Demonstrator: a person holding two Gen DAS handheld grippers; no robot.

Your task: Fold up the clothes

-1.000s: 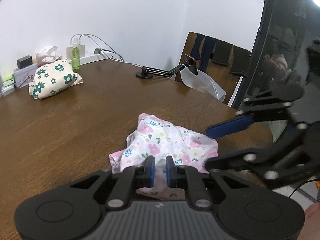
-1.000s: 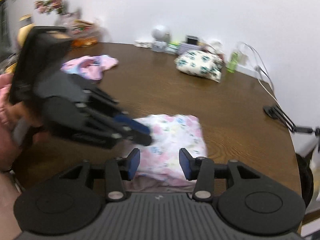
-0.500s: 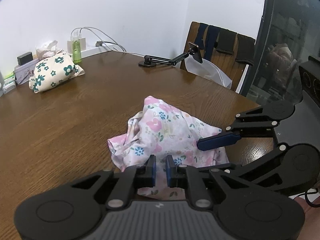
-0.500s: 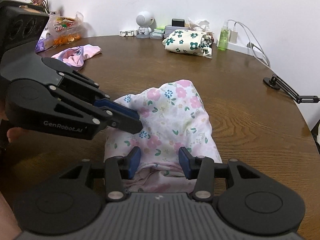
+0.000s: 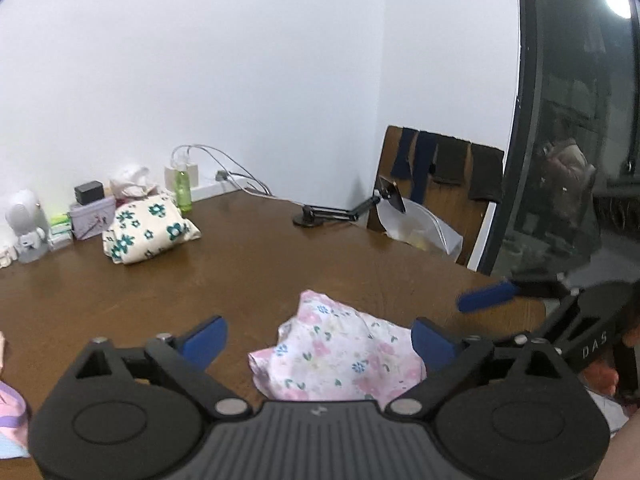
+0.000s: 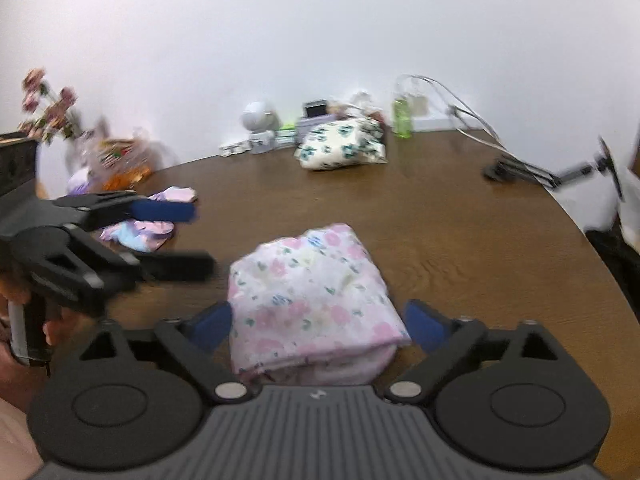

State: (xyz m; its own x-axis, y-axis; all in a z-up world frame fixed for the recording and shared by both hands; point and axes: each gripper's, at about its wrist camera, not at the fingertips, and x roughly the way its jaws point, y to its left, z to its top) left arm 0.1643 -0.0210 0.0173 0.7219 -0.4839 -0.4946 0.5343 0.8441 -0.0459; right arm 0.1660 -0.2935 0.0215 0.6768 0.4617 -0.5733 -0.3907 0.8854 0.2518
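Both grippers, left [image 5: 318, 340] and right [image 6: 318, 322], spread wide, holding nothing. Floral cloth [image 6: 312, 300] folded into a plump pink-flowered bundle on worktop [image 6: 460, 240]. Long axis running away from right gripper, fold edge nearest.
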